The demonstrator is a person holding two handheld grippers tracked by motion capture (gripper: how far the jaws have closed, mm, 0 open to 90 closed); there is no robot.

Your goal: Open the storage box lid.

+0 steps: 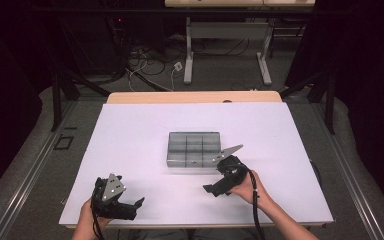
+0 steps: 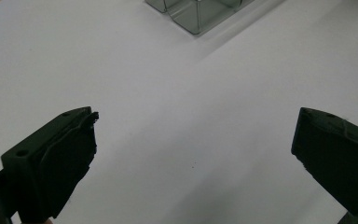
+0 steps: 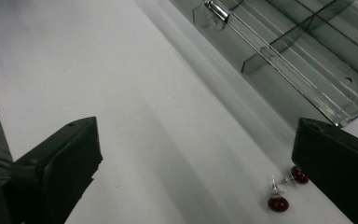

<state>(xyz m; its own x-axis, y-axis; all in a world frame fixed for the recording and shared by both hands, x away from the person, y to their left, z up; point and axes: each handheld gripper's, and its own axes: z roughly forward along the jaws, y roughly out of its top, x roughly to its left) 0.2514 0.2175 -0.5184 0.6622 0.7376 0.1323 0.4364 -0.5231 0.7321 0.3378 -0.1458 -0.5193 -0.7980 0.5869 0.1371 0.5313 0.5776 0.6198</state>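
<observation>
On the white counter [image 1: 130,145], just beside the near long wall of a clear compartment box [image 1: 194,148], two small dark-red earrings [image 3: 284,191] are seen in the right gripper view, each a rounded glossy bead on a thin metal post. They lie close to the inner face of one jaw of the right tool [image 3: 191,177], whose jaws are spread wide with nothing between them. The left tool [image 2: 191,154] is held well apart from the box, near the counter's front edge, its jaws likewise wide apart and empty (only bare counter lies between them).

The earrings are judged to be very light, hard and slippery: the beads look smooth and polished, and the posts are fine enough to bend or to slip out of a blunt grip. A hold is best taken across the bead itself, where the shape is broadest, rather than on the post; because the pieces lie flat on a smooth surface, they may skid aside as the jaws close, so a slow closing is called for.

The box is of transparent, slightly smoky plastic, rigid, with thin straight dividers forming rectangular compartments and a small metal hinge or clasp at its rim. Its compartments appear empty. The counter's surface is matt, flat and even, and the tool jaws are of black, blocky plastic with ridged inner faces.
</observation>
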